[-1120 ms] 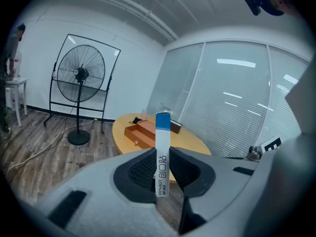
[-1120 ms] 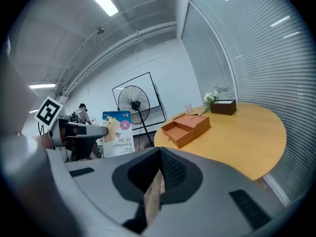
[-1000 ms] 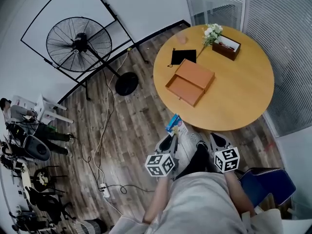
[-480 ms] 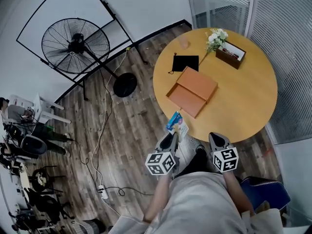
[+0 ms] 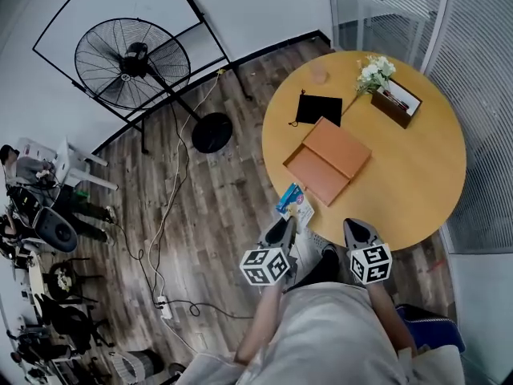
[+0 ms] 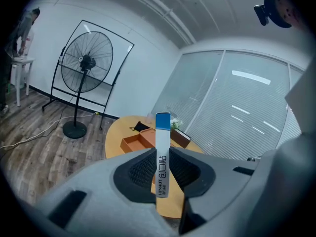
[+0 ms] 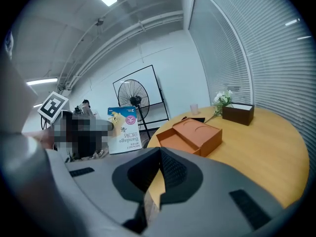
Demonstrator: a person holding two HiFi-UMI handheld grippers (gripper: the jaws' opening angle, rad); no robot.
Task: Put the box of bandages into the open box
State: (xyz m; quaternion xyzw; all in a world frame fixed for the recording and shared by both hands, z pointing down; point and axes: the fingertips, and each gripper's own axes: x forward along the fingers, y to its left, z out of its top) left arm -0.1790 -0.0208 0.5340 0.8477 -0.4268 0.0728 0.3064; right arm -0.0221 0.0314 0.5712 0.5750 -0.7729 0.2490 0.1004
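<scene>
A white and blue bandage box stands upright in my left gripper, whose jaws are shut on it, just off the round table's near-left edge. In the left gripper view the bandage box shows edge-on between the pads. The orange open box lies on the table with its lid swung flat; the same orange box sits beyond the left jaws. My right gripper hangs beside the left one, shut and empty. Its view holds the bandage box at left and the orange box ahead.
On the table's far side lie a black pouch, a cup, white flowers and a brown holder. A standing fan and floor cables are to the left. Chairs and gear crowd the far left.
The head view has drifted, so the table sits a little lower and further right. Both grippers keep their places, the left one still gripping the bandage box.
</scene>
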